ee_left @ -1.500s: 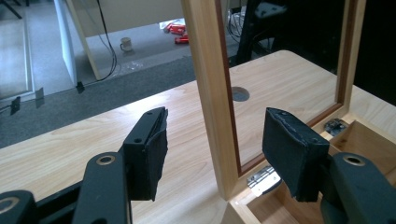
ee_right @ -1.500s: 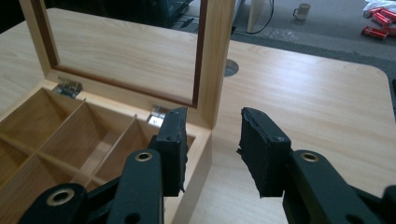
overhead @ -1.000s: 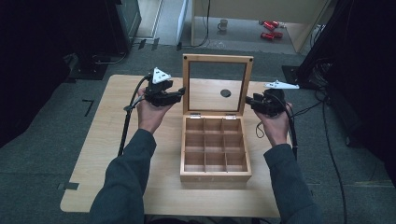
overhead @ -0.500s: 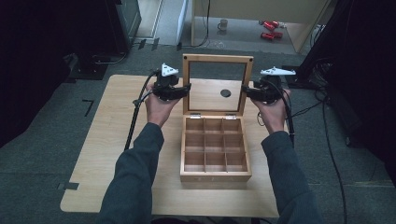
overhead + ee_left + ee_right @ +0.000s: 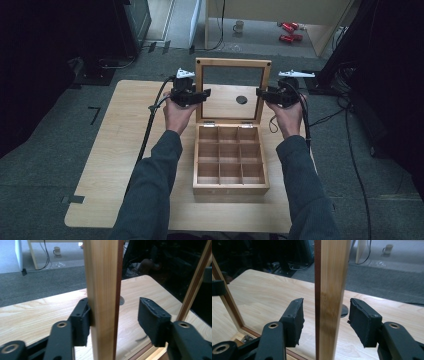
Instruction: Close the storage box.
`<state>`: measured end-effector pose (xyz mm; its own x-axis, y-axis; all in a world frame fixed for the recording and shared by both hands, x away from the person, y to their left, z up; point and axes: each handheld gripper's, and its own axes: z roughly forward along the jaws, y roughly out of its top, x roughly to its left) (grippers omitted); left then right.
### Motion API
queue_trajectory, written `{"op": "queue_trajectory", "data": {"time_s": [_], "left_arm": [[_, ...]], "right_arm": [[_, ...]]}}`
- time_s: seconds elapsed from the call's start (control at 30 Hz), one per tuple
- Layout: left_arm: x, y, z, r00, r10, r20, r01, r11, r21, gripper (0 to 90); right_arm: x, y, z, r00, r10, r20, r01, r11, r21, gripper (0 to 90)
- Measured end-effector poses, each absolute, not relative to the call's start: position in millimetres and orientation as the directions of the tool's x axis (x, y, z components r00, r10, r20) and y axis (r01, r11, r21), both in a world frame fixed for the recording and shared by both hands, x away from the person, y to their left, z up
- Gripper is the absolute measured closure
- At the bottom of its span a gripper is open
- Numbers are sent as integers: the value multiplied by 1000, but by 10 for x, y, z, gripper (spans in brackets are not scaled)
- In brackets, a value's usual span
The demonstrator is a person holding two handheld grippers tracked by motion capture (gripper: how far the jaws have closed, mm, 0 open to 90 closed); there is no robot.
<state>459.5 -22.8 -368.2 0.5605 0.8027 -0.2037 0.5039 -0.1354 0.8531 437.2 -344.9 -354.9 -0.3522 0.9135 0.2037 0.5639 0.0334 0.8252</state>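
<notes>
Here both grippers' jaws straddle the upright lid frame; neither clenched.

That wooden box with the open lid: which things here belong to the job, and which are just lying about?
In the job: box; its lid; left gripper; right gripper.

Lying about: mug and red tools on the floor; table as support.

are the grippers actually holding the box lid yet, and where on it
Not yet. Each gripper straddles a side rail of the upright lid: left gripper has one finger touching, right gripper touches neither side. Nothing is clamped.
</notes>
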Motion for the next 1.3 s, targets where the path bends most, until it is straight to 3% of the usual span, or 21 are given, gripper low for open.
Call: {"op": "queue_trajectory", "data": {"time_s": [0.47, 0.97, 1.2, 1.23, 1.3], "left_arm": [[4464, -218, -3657, 548, 817, -180, 481, -132, 867, 519], [4046, -176, -3641, 614, 785, -86, 382, -199, 903, 495], [3957, -157, -3633, 640, 766, -59, 363, -234, 902, 497], [3952, -148, -3645, 642, 765, -57, 358, -234, 904, 502], [3946, -138, -3652, 642, 764, -61, 359, -229, 905, 504]], "right_arm": [[4361, -3385, -3527, -391, 898, 200, 555, 56, 830, 500], [3882, -3349, -3430, -416, 901, 124, 503, 114, 857, 489], [3650, -3466, -3378, -425, 892, 155, 464, 68, 883, 585], [3559, -3519, -3331, -432, 890, 149, 446, 67, 892, 644], [3506, -3543, -3302, -430, 894, 128, 444, 85, 892, 682]]}}
